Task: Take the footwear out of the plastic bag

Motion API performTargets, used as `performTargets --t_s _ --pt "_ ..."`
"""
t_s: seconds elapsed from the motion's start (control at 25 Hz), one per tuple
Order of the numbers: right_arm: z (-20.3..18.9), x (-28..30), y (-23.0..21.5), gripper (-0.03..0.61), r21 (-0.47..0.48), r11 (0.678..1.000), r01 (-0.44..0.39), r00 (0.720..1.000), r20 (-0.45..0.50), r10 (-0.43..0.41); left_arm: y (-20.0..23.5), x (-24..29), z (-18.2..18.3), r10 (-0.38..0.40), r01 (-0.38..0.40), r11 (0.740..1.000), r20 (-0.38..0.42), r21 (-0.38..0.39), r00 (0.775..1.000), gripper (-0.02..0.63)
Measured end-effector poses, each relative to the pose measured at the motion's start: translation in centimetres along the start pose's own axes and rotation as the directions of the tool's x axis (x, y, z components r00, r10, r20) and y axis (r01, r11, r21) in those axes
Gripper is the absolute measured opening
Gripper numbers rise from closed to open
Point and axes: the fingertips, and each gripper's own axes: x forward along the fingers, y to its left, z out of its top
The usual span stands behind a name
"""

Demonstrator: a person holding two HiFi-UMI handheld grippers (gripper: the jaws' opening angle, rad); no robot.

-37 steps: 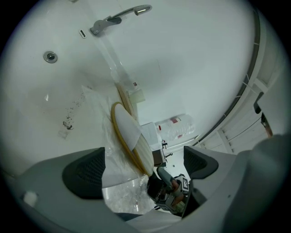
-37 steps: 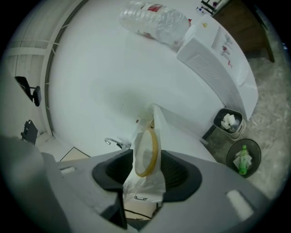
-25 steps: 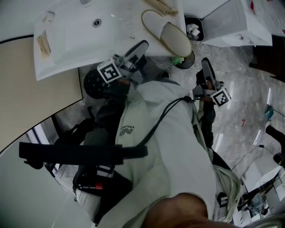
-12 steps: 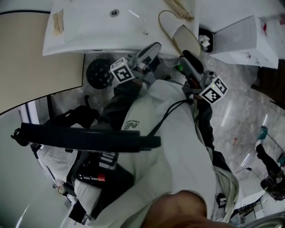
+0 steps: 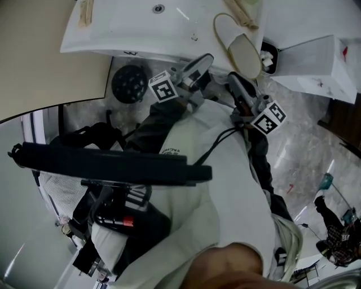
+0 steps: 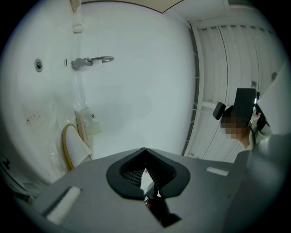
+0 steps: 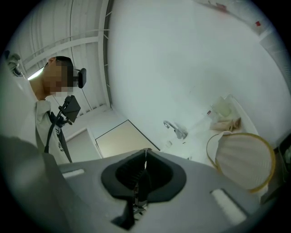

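A white slipper with a tan rim lies on the white sink counter; it also shows in the left gripper view as slipper and in the right gripper view as slipper. Beside it lies a beige bundle in clear plastic, plastic bag, bag. My left gripper, gripper, is shut and empty, held just off the counter's front edge. My right gripper, gripper, is closing; its jaws meet with nothing between them, short of the slipper.
A chrome tap, tap, and a basin drain sit in the counter. A black round bin stands on the floor below, another bin with white waste to the right, beside a white box. The person's body fills the foreground.
The right gripper has swung left and up towards the counter and its jaws have closed. The left gripper stays near the counter's edge. The head view has shifted.
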Motion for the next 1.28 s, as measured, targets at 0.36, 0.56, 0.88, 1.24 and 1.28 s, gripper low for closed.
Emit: performTargets --t_s 0.36,0.56,0.88,1.24,1.28 --pt "0.4 -1.7 -0.9 0.002 0.021 0.998 0.062 0.997 0.049 -0.063 0.4 0.8 -1.6 -0.006 0.005 1.000 -0.055 -0.023 0.998 0.000" --pt "0.4 -1.8 -1.2 0.002 0.022 0.997 0.071 0.996 0.048 -0.072 0.6 1.0 -1.7 -0.020 0.017 0.997 -0.037 -0.072 0.999 0.000" --pt "0.1 -1.7 -1.1 0.002 0.025 0.997 0.070 0.997 0.039 -0.071 0.9 0.7 -1.7 -0.006 0.004 0.996 -0.031 -0.092 1.000 0.000" --pt "-0.1 -1.6 -1.2 0.002 0.027 0.997 0.071 0.997 0.030 -0.071 1.4 0.4 -1.7 0.024 -0.027 0.998 -0.048 -0.055 0.999 0.000" --pt "-0.2 -1.6 -1.2 0.002 0.027 0.997 0.070 0.997 0.030 -0.071 1.3 0.4 -1.7 0.020 -0.023 0.998 -0.045 -0.058 0.999 0.000"
